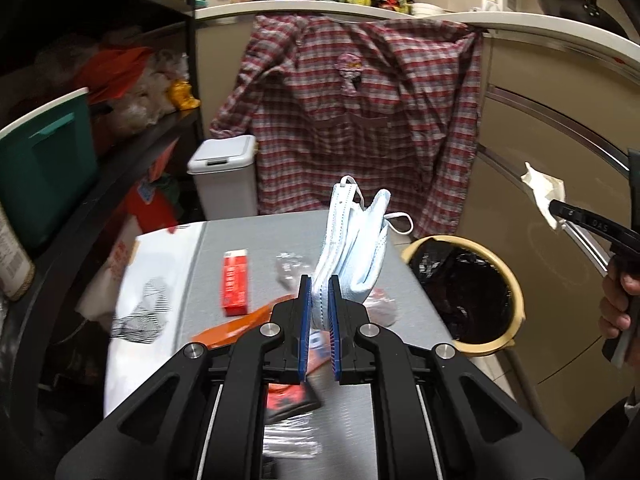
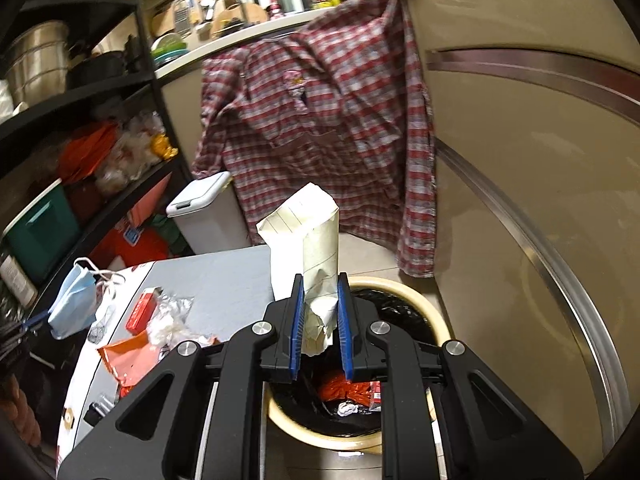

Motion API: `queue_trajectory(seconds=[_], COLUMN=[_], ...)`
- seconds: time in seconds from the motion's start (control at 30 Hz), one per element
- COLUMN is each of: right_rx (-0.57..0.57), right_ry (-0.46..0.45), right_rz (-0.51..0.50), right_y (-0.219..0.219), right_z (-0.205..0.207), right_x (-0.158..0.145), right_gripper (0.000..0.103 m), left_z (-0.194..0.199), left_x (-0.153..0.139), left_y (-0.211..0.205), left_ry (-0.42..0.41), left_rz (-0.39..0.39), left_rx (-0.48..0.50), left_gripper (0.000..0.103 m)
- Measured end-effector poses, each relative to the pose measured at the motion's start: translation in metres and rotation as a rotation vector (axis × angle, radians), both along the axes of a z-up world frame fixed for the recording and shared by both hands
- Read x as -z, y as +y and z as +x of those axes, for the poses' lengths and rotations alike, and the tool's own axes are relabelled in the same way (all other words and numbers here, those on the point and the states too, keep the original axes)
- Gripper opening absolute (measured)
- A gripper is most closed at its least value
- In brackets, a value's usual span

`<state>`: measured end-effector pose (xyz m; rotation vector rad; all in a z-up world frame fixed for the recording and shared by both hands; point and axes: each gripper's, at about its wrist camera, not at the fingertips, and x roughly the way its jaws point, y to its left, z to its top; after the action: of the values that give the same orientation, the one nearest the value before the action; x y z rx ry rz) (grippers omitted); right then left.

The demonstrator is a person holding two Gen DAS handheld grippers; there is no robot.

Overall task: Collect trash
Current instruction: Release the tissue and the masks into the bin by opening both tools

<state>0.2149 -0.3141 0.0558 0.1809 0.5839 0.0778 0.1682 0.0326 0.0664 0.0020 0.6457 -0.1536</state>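
While the left gripper (image 1: pixel 320 300) is lifted above the counter (image 1: pixel 224 240), its blue fingers (image 1: pixel 305 312) are clenched on a pale blue mask (image 1: pixel 352 248), pinched at its lower fold so the pleats and white ear loops stand up clear of the other litter; held this way it looks ready to be carried across to the bin (image 1: pixel 464 292), which stands on the floor just beside the counter's right edge. Left of the mask on the counter lie a white sheet with black stripes (image 1: pixel 140 312), a red box (image 1: pixel 235 284), an orange wrapper (image 1: pixel 236 328) and some crumpled clear plastic (image 1: pixel 292 268), all apparently waiting their turn. The mask is soft, creased and folded on itself, and would likely drop limply once let go. Further right, the right gripper (image 2: pixel 320 316) hovers over the bin's mouth, fingers (image 2: pixel 345 320) closed on a paper tube (image 2: pixel 308 248), a crushed beige cardboard roll with a torn white flap, gripped near its crumpled lower end. Being directly above the black liner (image 2: pixel 316 396), it seems placed for release. Inside, red wrapping (image 2: pixel 340 394) and a ball of foil (image 2: pixel 348 409) already lie at the bottom. A plaid shirt (image 2: pixel 320 120) hangs from the ledge behind.
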Motion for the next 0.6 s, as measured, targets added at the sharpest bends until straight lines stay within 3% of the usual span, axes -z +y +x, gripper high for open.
queue_trajectory(seconds=[0.6], right_rx=[0.03], right_ry=[0.027], right_rz=[-0.031], right_y=[-0.022], right_z=[0.015], right_x=[0.009], right_gripper=[0.016], left_z=[0.054], left_x=[0.029], left_y=[-0.135], left_ry=[0.067], left_rz=[-0.074], left_rx=[0.134], left_gripper=[0.008])
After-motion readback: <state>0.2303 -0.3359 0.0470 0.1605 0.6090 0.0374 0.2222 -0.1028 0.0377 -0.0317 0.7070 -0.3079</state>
